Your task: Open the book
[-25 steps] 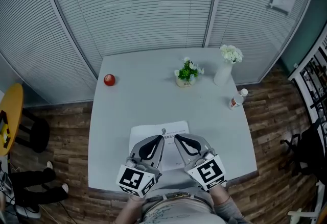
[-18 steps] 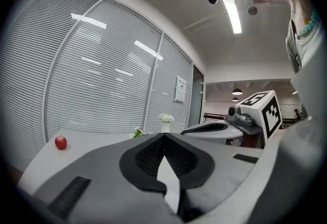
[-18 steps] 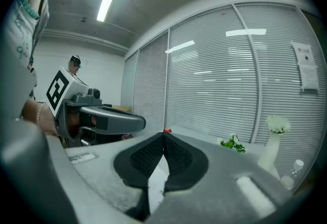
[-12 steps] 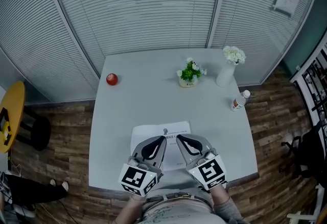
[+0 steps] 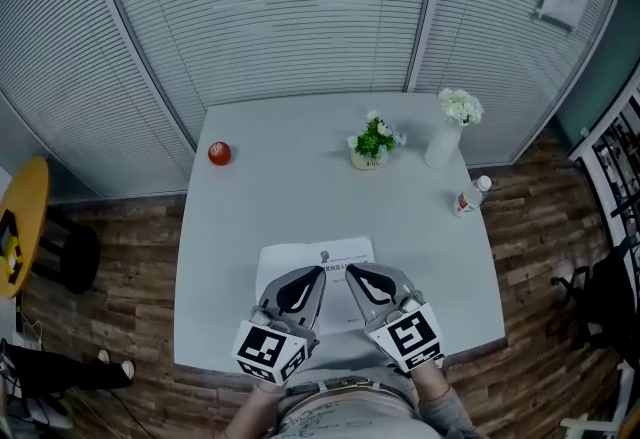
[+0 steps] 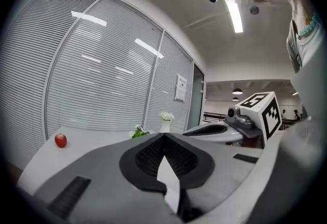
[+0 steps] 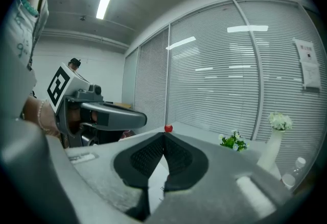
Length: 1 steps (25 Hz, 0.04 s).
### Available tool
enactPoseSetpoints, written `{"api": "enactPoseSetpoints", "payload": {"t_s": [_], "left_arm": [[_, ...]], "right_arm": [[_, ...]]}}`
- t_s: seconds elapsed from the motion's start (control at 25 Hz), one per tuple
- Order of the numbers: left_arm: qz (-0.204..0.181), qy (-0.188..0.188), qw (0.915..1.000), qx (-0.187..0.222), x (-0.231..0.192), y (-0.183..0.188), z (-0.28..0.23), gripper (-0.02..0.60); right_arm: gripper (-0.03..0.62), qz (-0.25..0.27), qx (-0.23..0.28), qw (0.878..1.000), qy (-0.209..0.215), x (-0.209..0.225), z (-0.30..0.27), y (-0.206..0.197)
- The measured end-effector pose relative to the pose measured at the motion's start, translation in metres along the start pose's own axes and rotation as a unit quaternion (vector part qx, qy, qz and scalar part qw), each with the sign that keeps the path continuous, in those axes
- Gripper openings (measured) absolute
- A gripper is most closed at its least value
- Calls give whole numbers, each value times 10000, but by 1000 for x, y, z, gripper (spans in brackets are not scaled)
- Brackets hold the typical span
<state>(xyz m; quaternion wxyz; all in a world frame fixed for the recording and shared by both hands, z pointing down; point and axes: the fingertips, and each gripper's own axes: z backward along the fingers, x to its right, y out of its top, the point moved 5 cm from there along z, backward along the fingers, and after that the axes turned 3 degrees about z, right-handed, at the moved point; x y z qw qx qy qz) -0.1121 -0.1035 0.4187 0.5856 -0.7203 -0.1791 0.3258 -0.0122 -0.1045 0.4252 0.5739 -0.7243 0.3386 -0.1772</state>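
A white book [image 5: 298, 256] lies shut and flat near the front edge of the grey table [image 5: 280, 197], its cover printed with small dark text. Both grippers hover low over its near half, side by side. My left gripper [image 5: 317, 273] points forward and slightly inward, jaws shut with nothing between them. The right gripper [image 5: 349, 270] mirrors it, jaws meeting at the tips, also empty. In the left gripper view the left gripper [image 6: 163, 135] shows the white book [image 6: 169, 179] through the slot below its tips. The right gripper [image 7: 164, 134] likewise shows the book [image 7: 157, 179] underneath.
A red apple [image 5: 219, 153] sits at the table's far left. A small potted plant [image 5: 372, 143], a white vase of flowers [image 5: 447, 132] and a small bottle [image 5: 467, 195] stand at the far right. Blinds close off the back. A yellow stool [image 5: 20, 227] stands left of the table.
Both grippers keep their place over the book. Only the head view has shifted slightly.
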Motion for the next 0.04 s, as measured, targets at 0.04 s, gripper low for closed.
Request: {"api": "enactPoseSetpoints", "payload": {"t_s": [0.04], "left_arm": [[0,1,10000,2,0,0,-1,-2]], "right_arm": [[0,-2,-4,10000,-1,1,0,0]]}}
